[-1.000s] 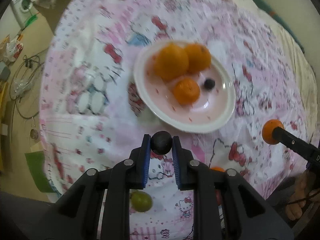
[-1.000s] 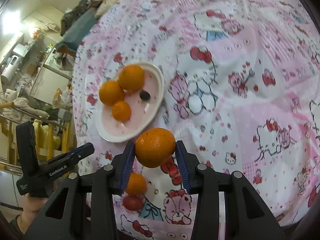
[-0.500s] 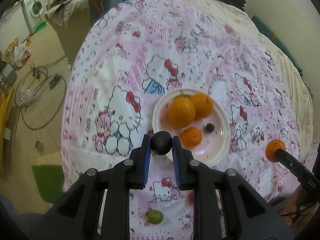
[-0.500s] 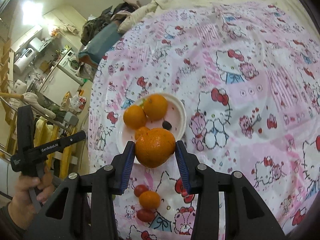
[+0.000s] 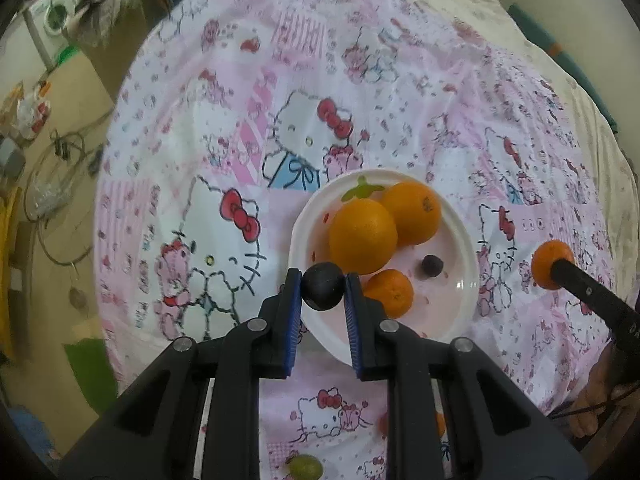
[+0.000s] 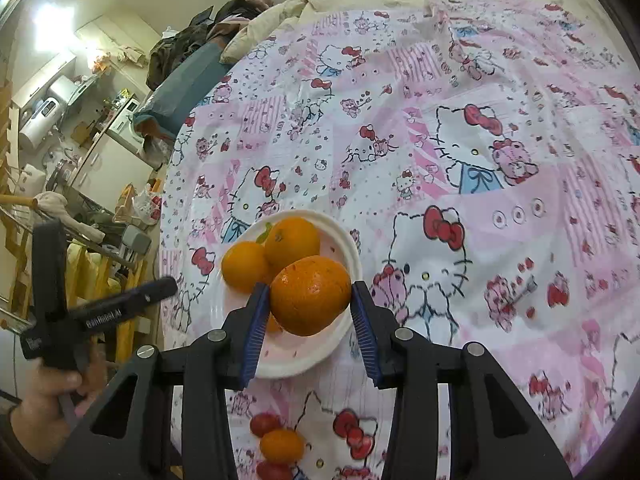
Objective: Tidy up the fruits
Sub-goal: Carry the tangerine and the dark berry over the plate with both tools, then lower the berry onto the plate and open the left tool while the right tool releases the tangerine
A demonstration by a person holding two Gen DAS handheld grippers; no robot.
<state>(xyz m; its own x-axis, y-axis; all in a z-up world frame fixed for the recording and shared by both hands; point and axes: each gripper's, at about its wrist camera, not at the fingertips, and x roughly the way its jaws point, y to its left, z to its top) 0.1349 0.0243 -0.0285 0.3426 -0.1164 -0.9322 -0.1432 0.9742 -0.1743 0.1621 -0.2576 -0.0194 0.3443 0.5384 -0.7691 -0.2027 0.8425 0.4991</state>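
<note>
Both views have pulled back over the pink cartoon-print cloth [image 5: 224,152]; left hand-held gripper [image 5: 322,292] clamps a dark fruit [image 5: 322,286], right hand-held gripper [image 6: 309,300] an orange [image 6: 310,294].

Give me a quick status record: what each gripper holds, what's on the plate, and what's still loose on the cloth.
left gripper: shut on dark round fruit
right gripper: shut on large orange
plate: two oranges, one small orange, one dark berry
loose on cloth: green fruit, small orange fruit, red fruits
both loads: above the plate's near edge
</note>
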